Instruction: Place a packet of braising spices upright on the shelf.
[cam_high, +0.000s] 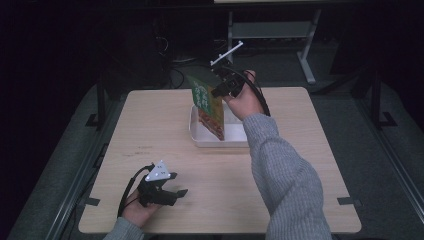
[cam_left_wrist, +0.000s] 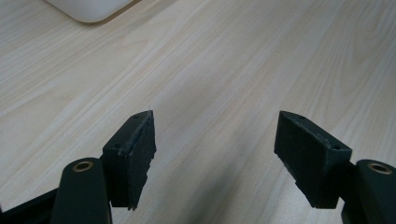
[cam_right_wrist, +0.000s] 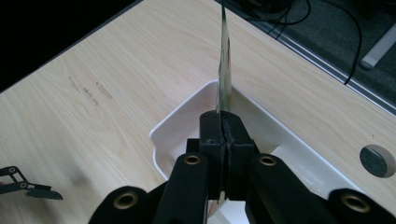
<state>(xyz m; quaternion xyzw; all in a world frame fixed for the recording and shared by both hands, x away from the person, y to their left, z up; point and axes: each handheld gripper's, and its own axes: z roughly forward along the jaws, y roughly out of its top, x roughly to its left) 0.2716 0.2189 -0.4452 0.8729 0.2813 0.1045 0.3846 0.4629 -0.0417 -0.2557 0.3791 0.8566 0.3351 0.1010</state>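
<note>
A flat green and orange snack packet (cam_high: 207, 106) hangs upright over the white tray (cam_high: 200, 139) at the middle back of the table. My right gripper (cam_high: 223, 90) is shut on the packet's top edge, above the tray. Seen edge-on in the right gripper view, the packet (cam_right_wrist: 224, 65) rises from between the closed jaws, my right gripper (cam_right_wrist: 224, 122) over the tray (cam_right_wrist: 164, 131). Near the front left of the table, my left gripper (cam_high: 175, 184) rests low and open, nothing between its fingers. The left gripper view has my left gripper (cam_left_wrist: 215, 140) with jaws wide apart over bare wood.
The wooden table (cam_high: 150, 130) has dark floor around it. A metal table frame (cam_high: 305, 50) and cables stand behind. A corner of the tray (cam_left_wrist: 88, 9) lies ahead of the left gripper. A round grey cable hole (cam_right_wrist: 377, 161) sits in the tabletop near the tray.
</note>
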